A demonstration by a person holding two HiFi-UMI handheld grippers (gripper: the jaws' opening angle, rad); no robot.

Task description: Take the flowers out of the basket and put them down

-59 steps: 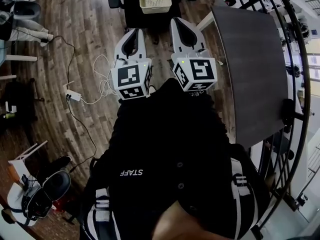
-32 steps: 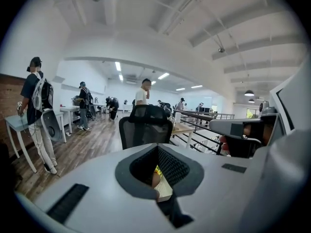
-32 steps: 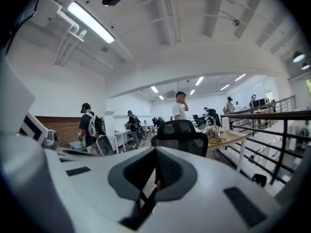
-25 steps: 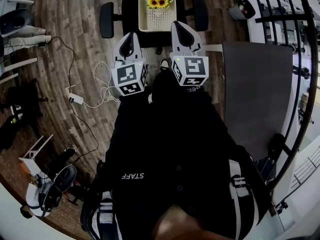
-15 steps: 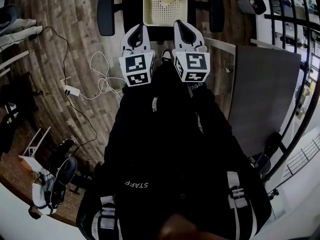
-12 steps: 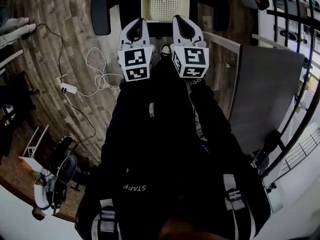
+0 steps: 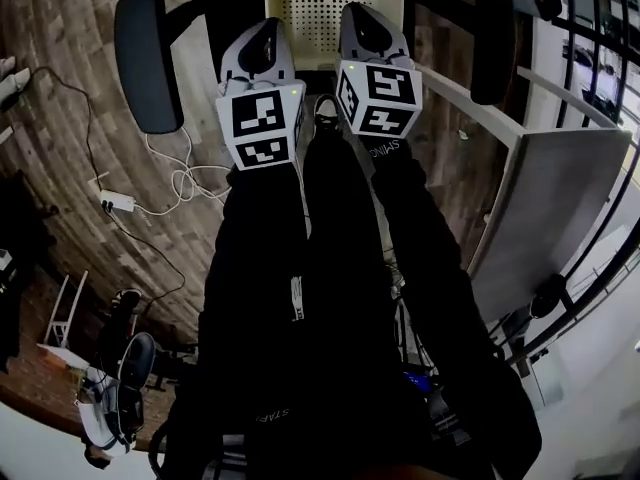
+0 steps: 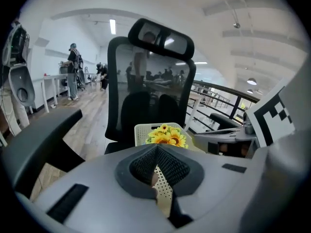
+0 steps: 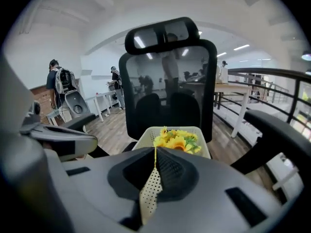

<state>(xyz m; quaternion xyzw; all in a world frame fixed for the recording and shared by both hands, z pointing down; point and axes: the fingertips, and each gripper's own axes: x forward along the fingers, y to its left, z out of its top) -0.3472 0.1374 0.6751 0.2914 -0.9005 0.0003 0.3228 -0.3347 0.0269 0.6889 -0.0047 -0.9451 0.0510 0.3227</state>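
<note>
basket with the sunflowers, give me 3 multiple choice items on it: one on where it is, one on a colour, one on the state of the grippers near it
1. Where does the basket stand?
A. on the wooden floor
B. on the seat of the office chair
C. on the grey table

2. What colour are the flowers in it?
A. red
B. white
C. yellow

3. How do the jaws of the left gripper and the right gripper stand?
A. both together, nothing held
B. both wide apart
C. each closed on a flower

Key:
1 B, since both gripper views show the basket resting on the chair.
2 C, since yellow sunflower heads show in every view.
3 A, since each gripper view shows its jaws meeting at the tips, short of the flowers.
</note>
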